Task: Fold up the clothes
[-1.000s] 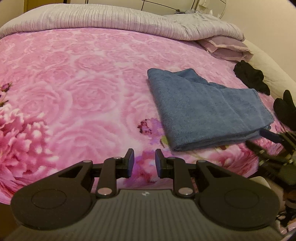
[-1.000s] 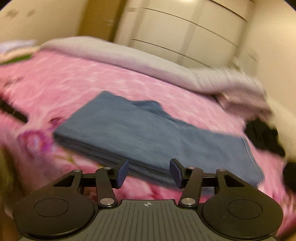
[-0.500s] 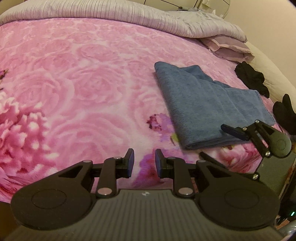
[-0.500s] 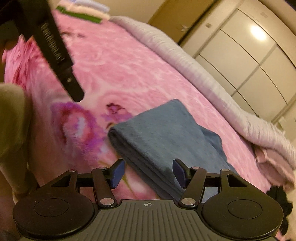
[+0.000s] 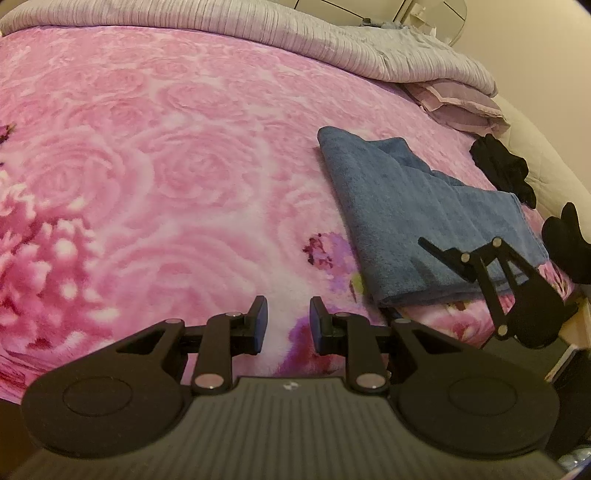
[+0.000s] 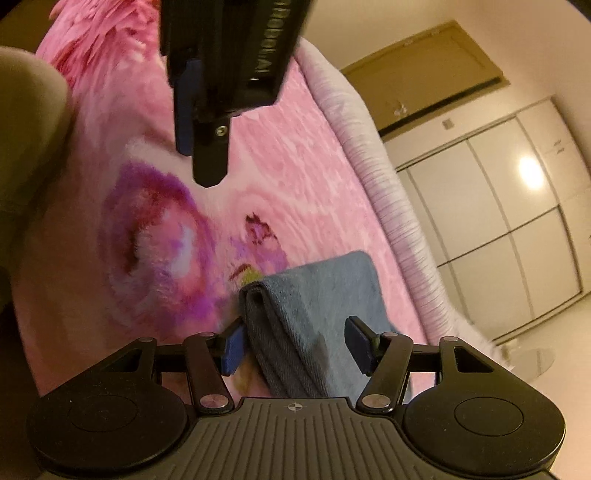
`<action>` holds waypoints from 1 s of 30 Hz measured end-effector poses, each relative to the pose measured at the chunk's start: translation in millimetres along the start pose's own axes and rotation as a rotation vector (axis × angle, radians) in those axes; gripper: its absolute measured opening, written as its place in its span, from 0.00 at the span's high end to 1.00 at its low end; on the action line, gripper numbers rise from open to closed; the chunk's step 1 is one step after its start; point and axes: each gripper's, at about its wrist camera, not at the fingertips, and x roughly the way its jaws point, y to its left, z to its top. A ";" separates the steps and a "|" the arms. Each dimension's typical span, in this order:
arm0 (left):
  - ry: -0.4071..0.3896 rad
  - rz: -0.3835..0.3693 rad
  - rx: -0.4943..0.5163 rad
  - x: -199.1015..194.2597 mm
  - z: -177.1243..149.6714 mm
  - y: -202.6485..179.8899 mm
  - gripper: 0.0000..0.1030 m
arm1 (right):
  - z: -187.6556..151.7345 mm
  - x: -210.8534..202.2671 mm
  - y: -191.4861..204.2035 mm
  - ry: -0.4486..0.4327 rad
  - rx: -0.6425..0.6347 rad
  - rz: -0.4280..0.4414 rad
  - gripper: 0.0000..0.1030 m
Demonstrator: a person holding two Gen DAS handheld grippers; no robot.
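A blue towel (image 5: 424,221), folded into a long rectangle, lies on the pink floral blanket (image 5: 147,166). My right gripper (image 6: 295,343) is rolled onto its side at the towel's near folded corner (image 6: 314,314), which sits between its jaws. The jaws are closing: the left pad (image 6: 232,347) touches the fold and the other pad stands off it. The right gripper's black linkage (image 5: 517,295) shows at the towel's near edge in the left wrist view. My left gripper (image 5: 286,321) hovers over bare blanket left of the towel, with a narrow gap and nothing in it.
A grey ribbed duvet (image 5: 258,33) and a lilac pillow (image 5: 461,107) line the far side of the bed. Black garments (image 5: 502,166) lie beyond the towel at the right edge. White wardrobe doors (image 6: 498,221) stand behind. An olive sleeve (image 6: 29,147) is at the left.
My right gripper has rolled onto its side and dropped to the towel's near corner, so the fold now sits between its jaws. The left gripper has sunk slightly toward the blanket.
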 end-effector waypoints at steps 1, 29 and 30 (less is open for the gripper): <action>-0.002 0.000 0.000 -0.3 0.5 0.1 0.81 | -0.3 1.6 0.5 -0.004 0.001 -0.002 0.50; 0.072 -0.245 0.338 107.0 67.4 -172.6 0.81 | -368.6 -54.3 -233.6 -0.040 2.227 -0.104 0.86; 0.073 -0.255 0.353 110.4 67.0 -181.4 0.81 | -368.9 -56.5 -234.5 -0.057 2.228 -0.100 0.80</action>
